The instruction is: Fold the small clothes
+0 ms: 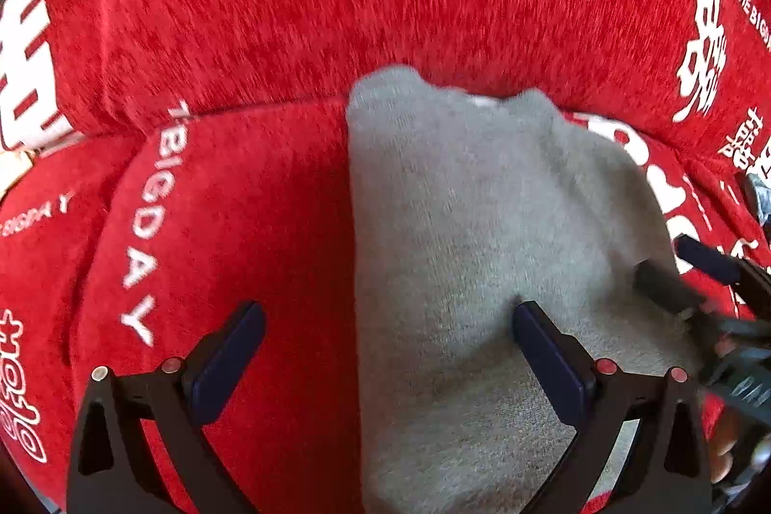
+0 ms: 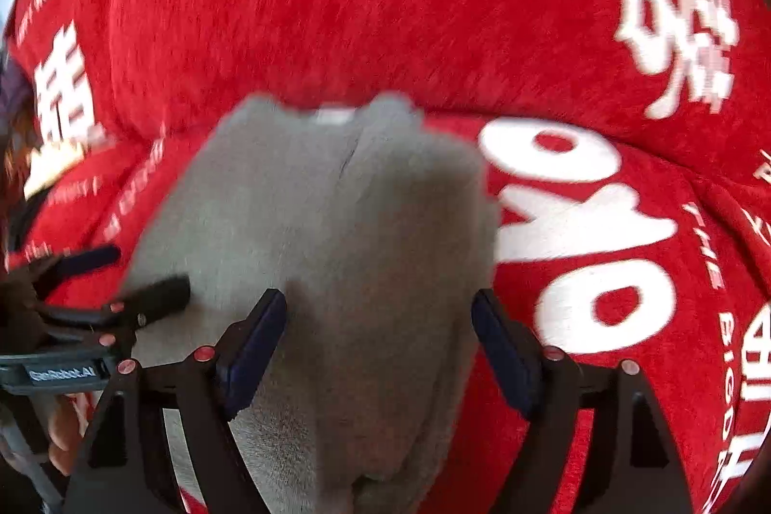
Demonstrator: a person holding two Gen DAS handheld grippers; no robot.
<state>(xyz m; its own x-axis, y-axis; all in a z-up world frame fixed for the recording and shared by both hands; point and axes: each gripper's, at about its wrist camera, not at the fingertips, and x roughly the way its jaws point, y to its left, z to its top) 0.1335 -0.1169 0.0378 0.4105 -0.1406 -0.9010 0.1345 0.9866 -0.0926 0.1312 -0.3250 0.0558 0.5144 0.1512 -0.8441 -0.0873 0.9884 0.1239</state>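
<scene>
Two grippers hang over one grey garment (image 1: 482, 234), and neither one holds it. The left gripper (image 1: 388, 350) has its fingers (image 1: 544, 350) spread wide, astride the garment's straight left edge: one finger is over the red cover (image 1: 250, 8), the other over the grey cloth. The right gripper (image 2: 378, 340) has its fingers (image 2: 255, 345) also apart, with nothing pinched, above the right half of the cloth. The garment lies lengthwise away from both grippers, its collar end at the far edge of the seat, against the red back cushion. Both hands look equally near. No container is in view.
</scene>
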